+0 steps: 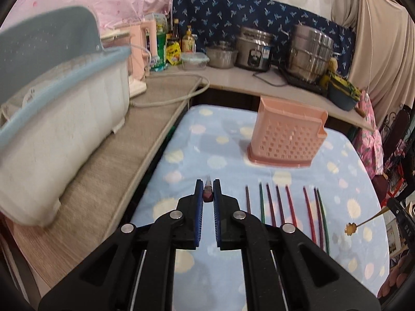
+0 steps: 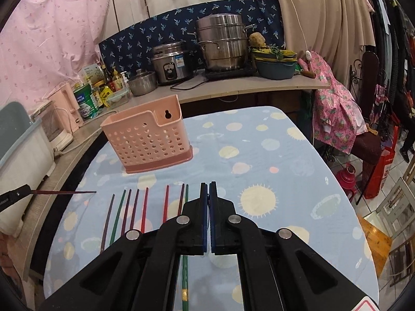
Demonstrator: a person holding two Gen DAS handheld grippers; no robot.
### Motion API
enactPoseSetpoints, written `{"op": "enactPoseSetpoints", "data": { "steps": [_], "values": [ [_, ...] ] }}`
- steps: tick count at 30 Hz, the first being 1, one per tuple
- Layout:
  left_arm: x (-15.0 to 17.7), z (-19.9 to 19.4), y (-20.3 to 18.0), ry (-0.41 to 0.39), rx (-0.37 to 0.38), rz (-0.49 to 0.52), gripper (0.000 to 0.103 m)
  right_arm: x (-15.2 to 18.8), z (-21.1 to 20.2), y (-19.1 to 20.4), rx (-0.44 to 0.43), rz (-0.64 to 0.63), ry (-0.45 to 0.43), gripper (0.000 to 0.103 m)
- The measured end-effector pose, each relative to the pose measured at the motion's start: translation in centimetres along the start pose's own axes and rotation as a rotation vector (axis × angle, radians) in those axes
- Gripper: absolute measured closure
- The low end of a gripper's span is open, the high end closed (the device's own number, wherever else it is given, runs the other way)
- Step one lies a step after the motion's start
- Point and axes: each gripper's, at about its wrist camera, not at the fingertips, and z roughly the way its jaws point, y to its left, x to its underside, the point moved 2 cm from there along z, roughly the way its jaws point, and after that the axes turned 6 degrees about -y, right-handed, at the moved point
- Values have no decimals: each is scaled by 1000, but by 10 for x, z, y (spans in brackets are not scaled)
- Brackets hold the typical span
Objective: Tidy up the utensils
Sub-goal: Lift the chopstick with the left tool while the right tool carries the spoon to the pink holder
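The right gripper (image 2: 209, 189) hides whatever its pads pinch, and its body covers the near chopsticks (image 2: 166, 207).

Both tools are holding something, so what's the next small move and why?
Probably carry the left tool forward over the pink holder and lower its chopstick in: it is gripped and lifted, while the holder looks empty.

Left hand-held gripper (image 1: 208, 191) angled downward, jaws clamped on something thin. Right hand-held gripper (image 2: 208, 191) angled downward, jaws pressed together.
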Motion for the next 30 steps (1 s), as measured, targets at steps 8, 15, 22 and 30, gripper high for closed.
{"op": "enactPoseSetpoints", "data": {
  "steps": [8,15,22,30],
  "values": [
    [-71,9,-11,-103,-15,9,96,-61,23,9,-50,13,-54,101],
    [-150,-2,-23,-244,1,-40,96,-122,60,18,-92,37,-89,101],
    [-223,-17,-46,-384,55,-77,96,-163,98,39,-115,26,-105,101],
    [-244,26,-77,-376,124,-95,96,-165,148,50,-126,25,-44,101]
  ]
}}
